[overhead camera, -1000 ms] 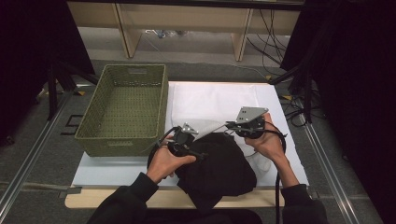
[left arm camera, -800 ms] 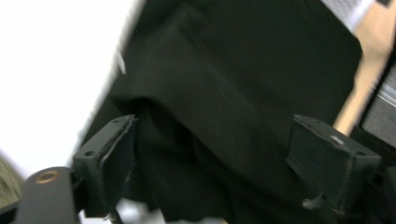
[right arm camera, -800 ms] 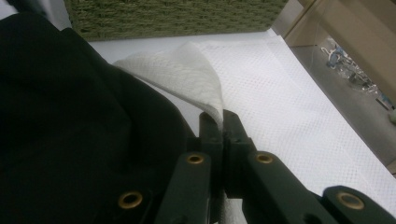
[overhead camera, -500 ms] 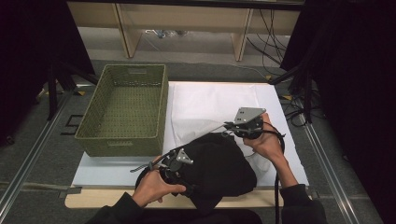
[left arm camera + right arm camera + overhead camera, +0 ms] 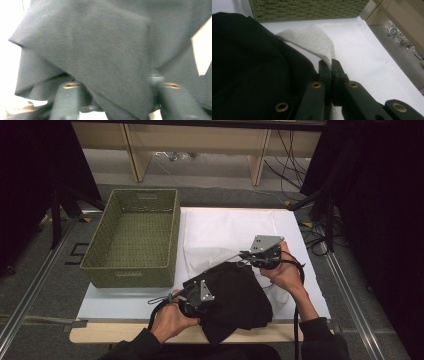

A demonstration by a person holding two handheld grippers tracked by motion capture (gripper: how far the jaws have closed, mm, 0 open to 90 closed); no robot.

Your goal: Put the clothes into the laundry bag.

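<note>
A black cloth (image 5: 235,300) lies crumpled at the table's near middle, on a white sheet (image 5: 225,227). At the cloth's left edge my left gripper (image 5: 202,297) has just been closing its jaws; they still stand apart. A fold of the black cloth (image 5: 100,50) sits between them and drapes over my left gripper (image 5: 117,87), so the tips are hidden. At the cloth's far right corner my right gripper (image 5: 245,260) is shut on a raised fold of the white sheet (image 5: 312,40). The black cloth (image 5: 244,62) lies just left of my right gripper (image 5: 329,63).
An empty green woven basket (image 5: 132,237) stands at the left of the table, and its wall (image 5: 307,10) shows beyond the cloths. A wooden shelf frame (image 5: 195,150) and loose cables (image 5: 320,235) lie beyond the far and right edges.
My left gripper has moved from the black cloth's far edge toward the table's near edge and now sits on the cloth's left side. The right hand has not moved.
</note>
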